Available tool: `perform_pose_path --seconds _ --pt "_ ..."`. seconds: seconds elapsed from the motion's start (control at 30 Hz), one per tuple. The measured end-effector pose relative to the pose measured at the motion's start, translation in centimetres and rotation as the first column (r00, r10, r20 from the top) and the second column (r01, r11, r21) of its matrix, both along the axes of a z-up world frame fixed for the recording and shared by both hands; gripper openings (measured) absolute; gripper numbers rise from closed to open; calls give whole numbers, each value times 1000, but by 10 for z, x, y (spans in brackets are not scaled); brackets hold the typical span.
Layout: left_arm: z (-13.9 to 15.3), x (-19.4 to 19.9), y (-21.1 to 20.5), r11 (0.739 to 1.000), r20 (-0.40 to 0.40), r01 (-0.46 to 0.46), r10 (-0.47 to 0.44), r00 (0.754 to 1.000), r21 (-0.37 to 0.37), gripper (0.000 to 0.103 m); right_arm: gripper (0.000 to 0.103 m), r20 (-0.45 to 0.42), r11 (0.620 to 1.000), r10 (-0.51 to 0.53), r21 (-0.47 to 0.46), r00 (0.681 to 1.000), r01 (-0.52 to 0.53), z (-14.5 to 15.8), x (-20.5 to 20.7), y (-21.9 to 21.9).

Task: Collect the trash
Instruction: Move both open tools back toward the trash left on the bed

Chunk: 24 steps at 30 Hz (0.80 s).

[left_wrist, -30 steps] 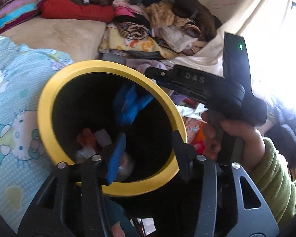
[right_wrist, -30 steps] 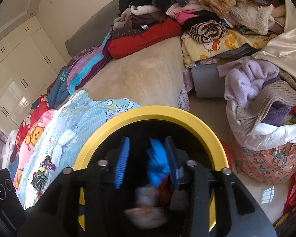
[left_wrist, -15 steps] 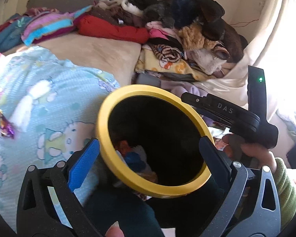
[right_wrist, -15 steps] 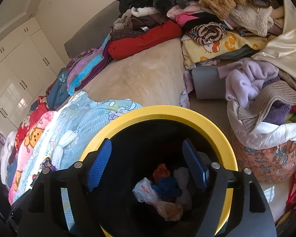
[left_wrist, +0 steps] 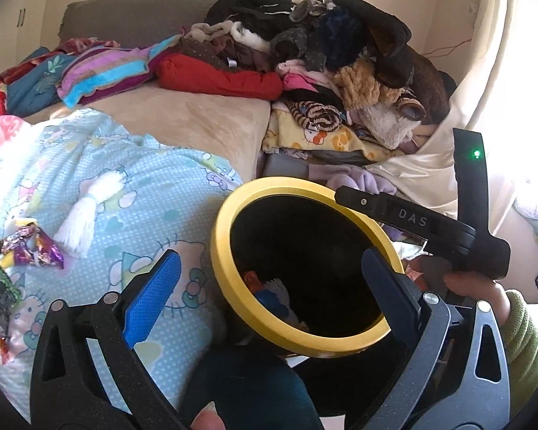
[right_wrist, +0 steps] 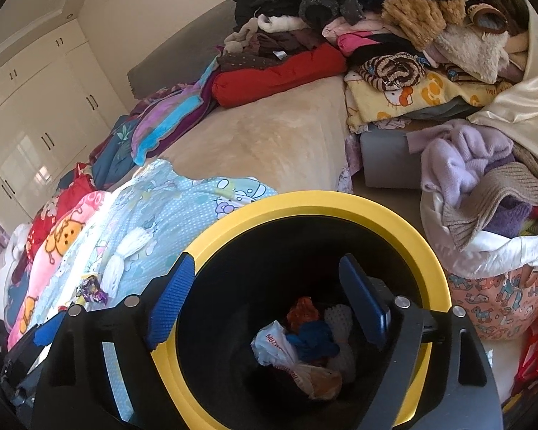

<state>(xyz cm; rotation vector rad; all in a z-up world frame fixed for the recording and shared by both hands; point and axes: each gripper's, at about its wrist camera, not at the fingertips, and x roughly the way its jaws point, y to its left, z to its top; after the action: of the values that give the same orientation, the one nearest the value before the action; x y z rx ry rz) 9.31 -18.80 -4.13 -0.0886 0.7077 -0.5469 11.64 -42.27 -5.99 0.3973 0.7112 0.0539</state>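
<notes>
**A:** Any readable text here? All I get is "DAS" in pale letters on the black body of the right gripper (left_wrist: 418, 220), seen from the left wrist view. There's red print on the white plastic bag (right_wrist: 274, 345) down in the bin too, but I can't make it out.

**B:** Same. A hand (left_wrist: 462, 285) in a green sleeve (left_wrist: 525, 340) wraps the right gripper's handle, and the tool angles down over the far rim of the yellow-rimmed bin (left_wrist: 226, 272).

**A:** And the jaws?

**B:** Left gripper (left_wrist: 269, 297) is spread as wide as it goes, nothing between the pads; one sits over the blue cartoon blanket (left_wrist: 107, 186), the other over the bin mouth. Right gripper (right_wrist: 265, 304) is opening, empty, pointing straight down into the bin.

**A:** So where's the trash?

**B:** Bag, an orange scrap (right_wrist: 303, 310) and a blue scrap (right_wrist: 315, 337) lie on the bin bottom, well below the right jaws. Shiny purple wrappers (left_wrist: 32, 245) still lie on the blanket, off to the left gripper's side.
</notes>
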Motion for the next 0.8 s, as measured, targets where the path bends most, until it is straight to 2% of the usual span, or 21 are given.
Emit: perform_pose_path --seconds 0.33,0.4,0.8 --pt "10 0 20 999 49 -48 47 998 6 92 81 32 999 36 -34 999 -35 13 -5 22" --pt "12 1 25 998 50 -62 62 997 6 92 87 42 998 39 -41 998 -37 15 -7 26" --pt "29 5 66 989 97 -144 145 985 -19 92 89 98 995 81 -74 992 -74 32 -16 63"
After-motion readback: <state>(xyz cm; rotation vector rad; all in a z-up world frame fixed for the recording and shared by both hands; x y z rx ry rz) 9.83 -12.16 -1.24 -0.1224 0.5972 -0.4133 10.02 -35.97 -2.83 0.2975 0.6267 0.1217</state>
